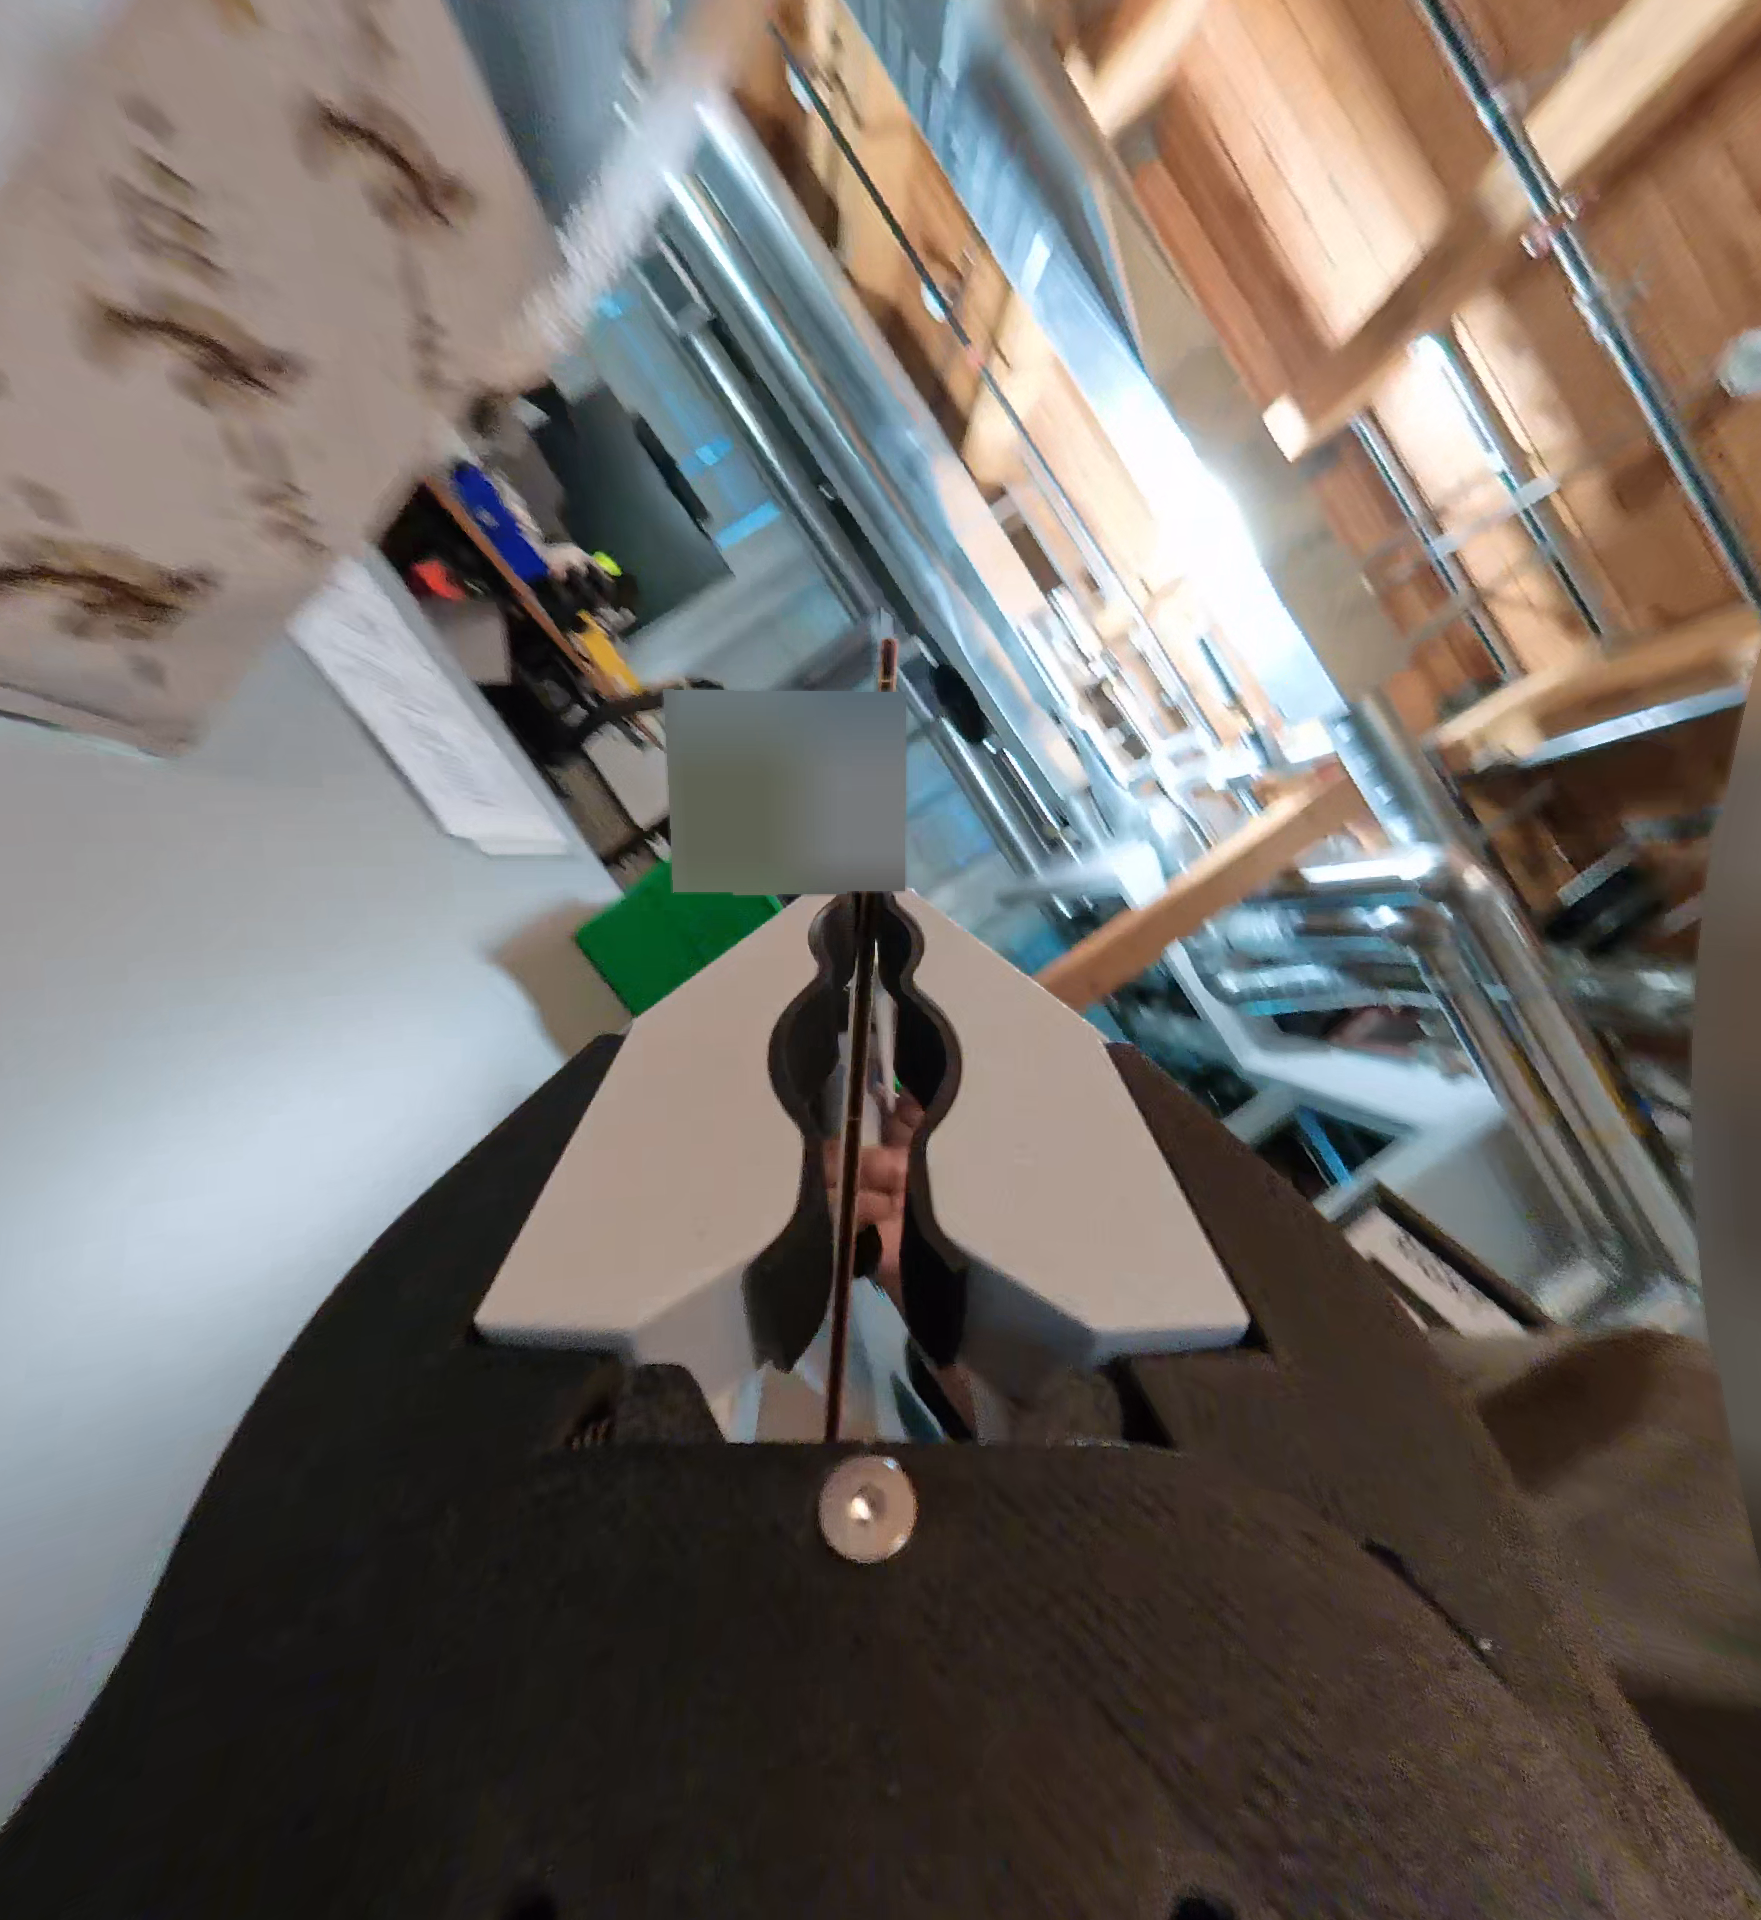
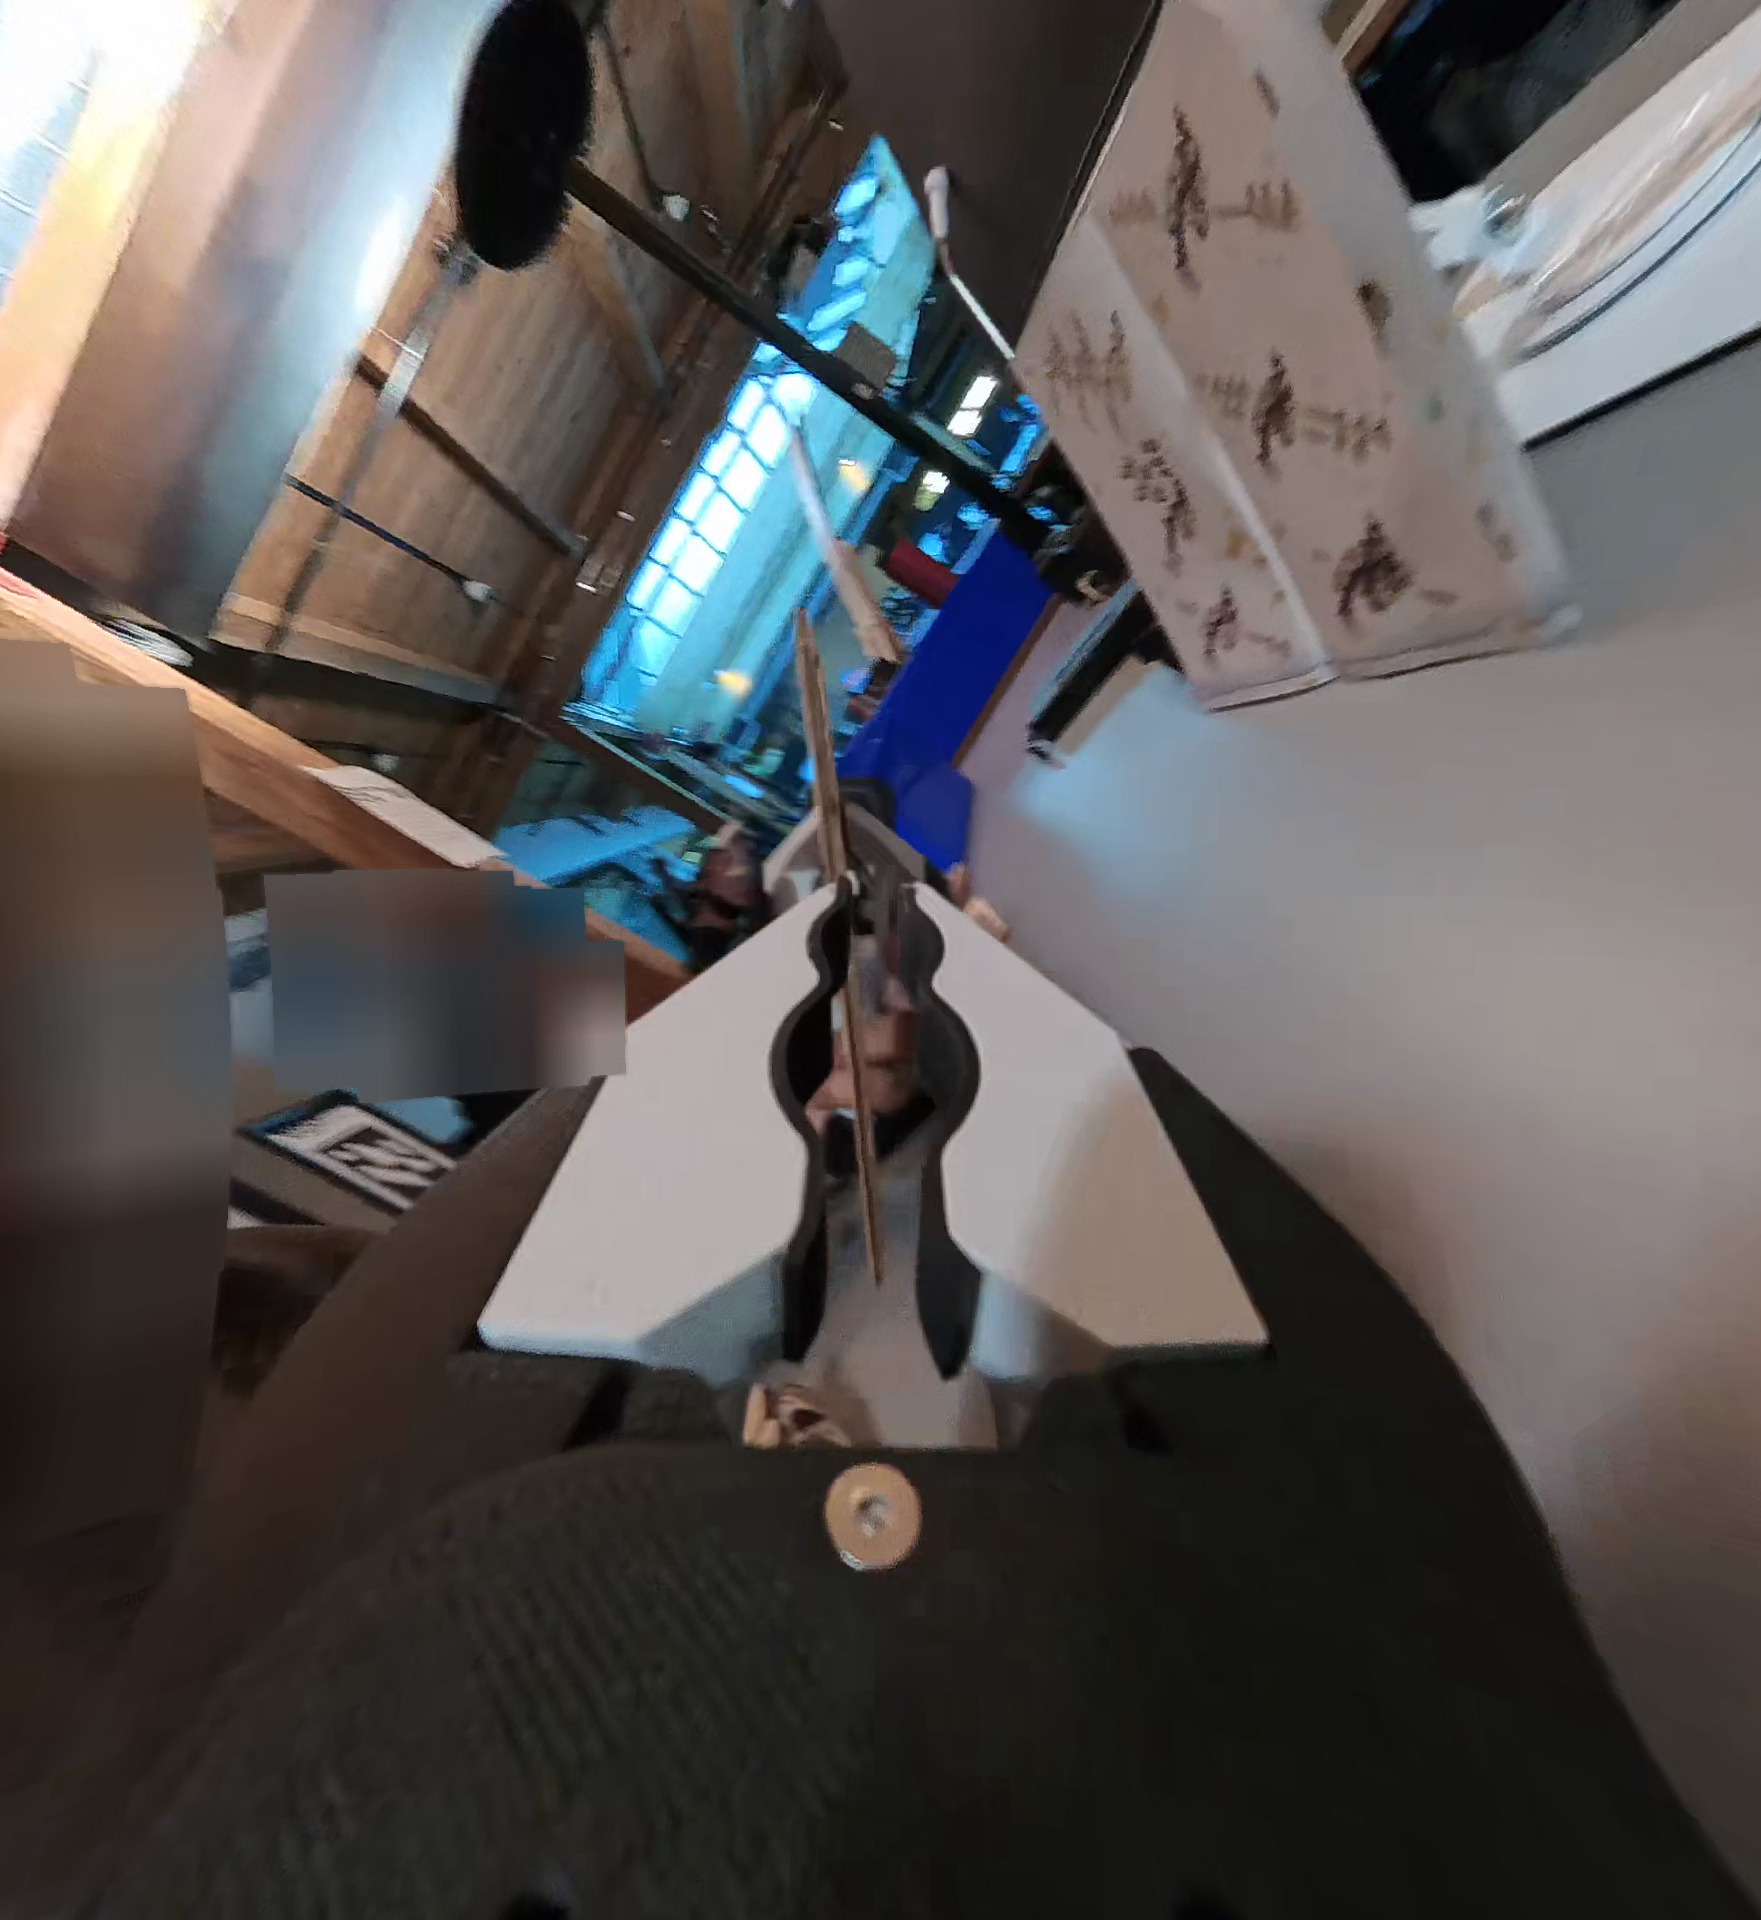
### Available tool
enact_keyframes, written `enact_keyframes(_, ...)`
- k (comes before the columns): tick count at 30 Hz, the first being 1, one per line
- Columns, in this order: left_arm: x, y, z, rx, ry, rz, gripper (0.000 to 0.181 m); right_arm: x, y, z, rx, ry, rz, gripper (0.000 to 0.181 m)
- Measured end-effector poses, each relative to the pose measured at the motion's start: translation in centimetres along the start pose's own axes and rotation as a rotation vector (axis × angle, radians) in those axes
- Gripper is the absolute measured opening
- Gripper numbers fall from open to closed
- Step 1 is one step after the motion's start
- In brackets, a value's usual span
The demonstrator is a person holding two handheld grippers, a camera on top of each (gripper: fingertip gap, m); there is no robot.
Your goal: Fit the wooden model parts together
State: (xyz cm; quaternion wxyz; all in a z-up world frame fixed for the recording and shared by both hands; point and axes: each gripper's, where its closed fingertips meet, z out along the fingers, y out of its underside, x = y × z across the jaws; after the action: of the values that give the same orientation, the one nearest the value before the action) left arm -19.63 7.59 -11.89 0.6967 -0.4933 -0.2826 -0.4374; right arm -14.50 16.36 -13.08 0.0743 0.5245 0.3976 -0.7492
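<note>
In the left wrist view my left gripper (image 1: 863,906) is shut on a thin wooden part (image 1: 848,1195) seen edge-on as a dark line between the jaws; its tip (image 1: 888,667) shows beyond a blurred patch. In the right wrist view my right gripper (image 2: 871,896) is shut on a thin flat wooden part (image 2: 822,748), also edge-on, which sticks out well past the fingertips. A second pale wooden strip (image 2: 843,551) shows slanted just beyond it; what holds it is hidden. Both grippers are raised off the white table (image 2: 1375,935) and tilted.
A white box with brown printed figures (image 2: 1271,416) stands on the table and also shows in the left wrist view (image 1: 128,364). A paper sheet (image 1: 419,717) lies near it. Small loose wooden bits (image 2: 982,916) lie on the table. A green bin (image 1: 668,940) and blue panel (image 2: 949,665) sit beyond. My hands' fingertips stand some 11 centimeters from each other.
</note>
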Motion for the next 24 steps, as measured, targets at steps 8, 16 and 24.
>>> enact_keyframes(8,-6.7,-1.6,-3.8,-0.018,-0.473,0.060,0.000,4.7,2.8,-0.4,-0.273,0.406,-0.443,0.008)
enact_keyframes(16,-9.1,-0.3,-4.5,-0.135,-0.644,0.106,0.010,8.3,7.8,-0.8,-0.649,0.563,-0.740,0.019)
enact_keyframes(24,-9.6,-0.3,-4.4,-0.219,-0.792,0.350,0.059,6.9,7.0,-0.1,-0.576,0.501,-0.721,0.008)
